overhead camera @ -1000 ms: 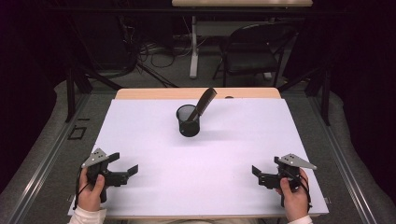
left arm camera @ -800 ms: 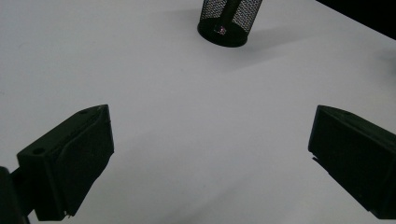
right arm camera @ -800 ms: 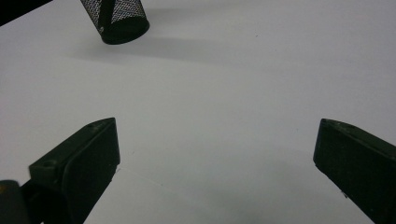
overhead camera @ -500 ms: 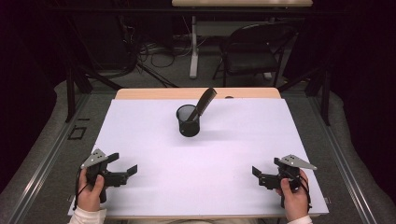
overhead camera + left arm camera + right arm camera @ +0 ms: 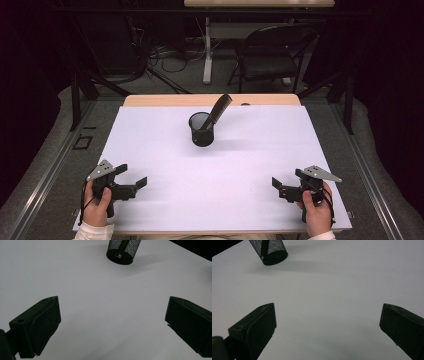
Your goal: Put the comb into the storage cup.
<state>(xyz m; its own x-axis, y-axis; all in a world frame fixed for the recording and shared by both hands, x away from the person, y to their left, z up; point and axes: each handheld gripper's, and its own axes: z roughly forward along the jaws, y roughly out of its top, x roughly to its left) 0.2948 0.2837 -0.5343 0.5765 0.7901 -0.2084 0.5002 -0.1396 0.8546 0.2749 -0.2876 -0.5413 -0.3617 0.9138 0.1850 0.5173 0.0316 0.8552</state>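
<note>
Both my grippers wide open w/ nothing held, left gripper [image 5: 132,176] & right gripper [image 5: 284,186] well short of the mesh cup [image 5: 201,129], either side.

Tabletop [image 5: 165,150]: rectangular, covered by a plain white sheet; a strip of bare wood shows along the far edge.
Mesh cup [image 5: 201,129]: black, cylindrical, standing upright on the white sheet, centred toward the far side.
Dark handle [image 5: 219,109]: stands inside the mesh cup, leaning to the right past its rim.
Near half: bare white sheet.
</note>
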